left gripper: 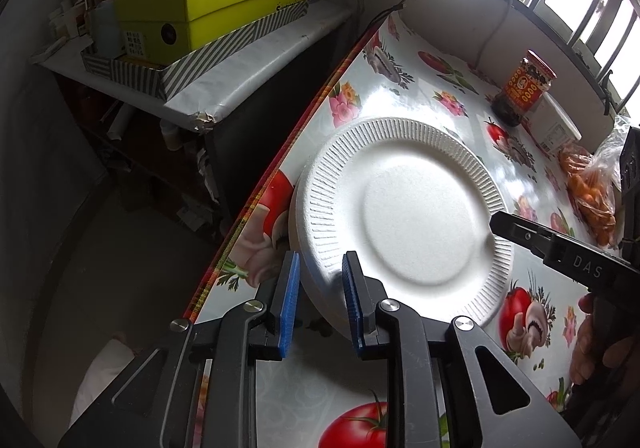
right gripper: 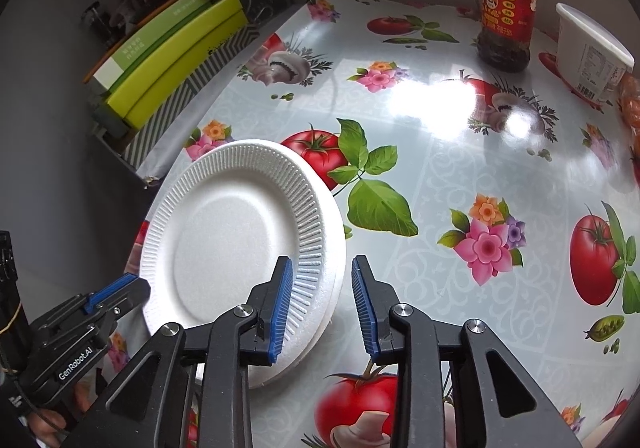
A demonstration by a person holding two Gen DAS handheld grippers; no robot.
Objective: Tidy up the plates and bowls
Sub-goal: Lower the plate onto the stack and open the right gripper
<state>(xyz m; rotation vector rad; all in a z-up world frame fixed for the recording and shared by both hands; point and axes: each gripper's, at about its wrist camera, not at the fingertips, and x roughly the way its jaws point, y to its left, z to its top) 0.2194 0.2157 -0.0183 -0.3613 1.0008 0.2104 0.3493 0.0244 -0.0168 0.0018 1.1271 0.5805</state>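
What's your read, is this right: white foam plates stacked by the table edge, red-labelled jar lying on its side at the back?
No. The red-labelled jar stands upright, lid on top; the right wrist view shows it. The rest holds: white foam plates are stacked by the edge of the table.

The bag of orange food (left gripper: pixel 592 191) at the table's (left gripper: pixel 400 107) right edge is partly cut off. What lies under the top plate (right gripper: pixel 240 240) is hidden, maybe more plates. The white tub's (right gripper: pixel 592 55) label is too small to read.
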